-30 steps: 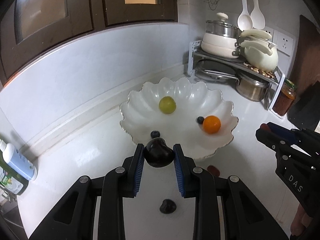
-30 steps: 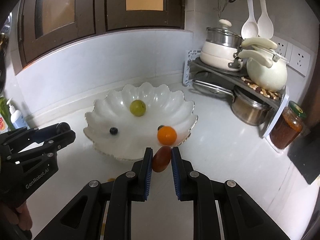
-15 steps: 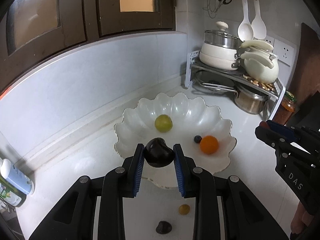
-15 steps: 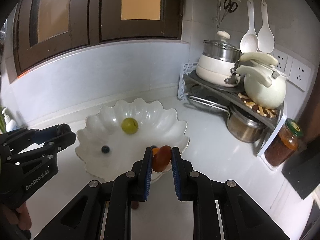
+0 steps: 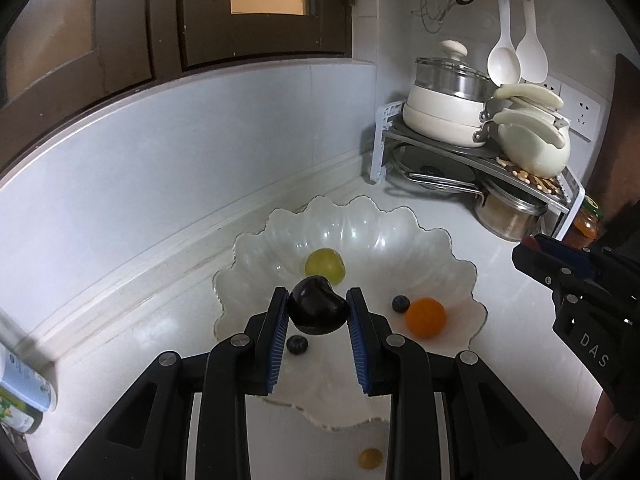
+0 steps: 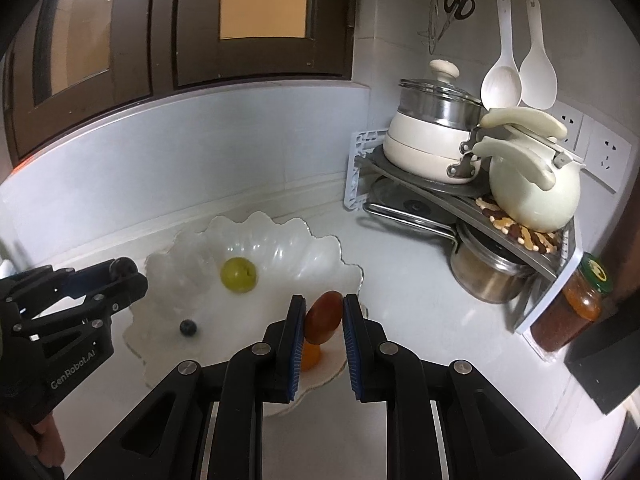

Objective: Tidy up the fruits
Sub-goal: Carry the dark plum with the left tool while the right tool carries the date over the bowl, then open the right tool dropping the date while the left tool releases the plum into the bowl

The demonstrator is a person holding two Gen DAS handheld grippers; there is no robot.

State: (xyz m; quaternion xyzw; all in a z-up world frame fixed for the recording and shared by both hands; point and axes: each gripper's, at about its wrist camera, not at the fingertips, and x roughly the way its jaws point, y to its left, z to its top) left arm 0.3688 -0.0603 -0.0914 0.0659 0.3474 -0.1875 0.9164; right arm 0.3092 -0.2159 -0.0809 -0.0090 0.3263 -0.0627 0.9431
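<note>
A white scalloped bowl (image 5: 404,240) (image 6: 280,236) sits on the white counter. It holds a green fruit (image 5: 325,265) (image 6: 238,274), an orange fruit (image 5: 425,317) (image 6: 310,356) and two blueberries (image 5: 400,303) (image 5: 297,345), one of which shows in the right wrist view (image 6: 188,327). My left gripper (image 5: 318,314) is shut on a dark purple fruit (image 5: 317,310) held above the bowl's near side. My right gripper (image 6: 323,318) is shut on a reddish-brown fruit (image 6: 324,316) above the bowl's right part. A small yellow fruit (image 5: 370,469) lies on the counter in front of the bowl.
A metal corner rack (image 6: 460,196) with pots, a cream kettle (image 6: 534,188) and a steel pot stands at the back right. A jar (image 6: 576,304) stands beside it. Spoons and scissors hang on the wall. A bottle (image 5: 24,392) is at the left edge.
Both grippers have moved forward and up with their fruits, from in front of the bowl to above it. The dark fruit left on the counter has dropped out of the left view.
</note>
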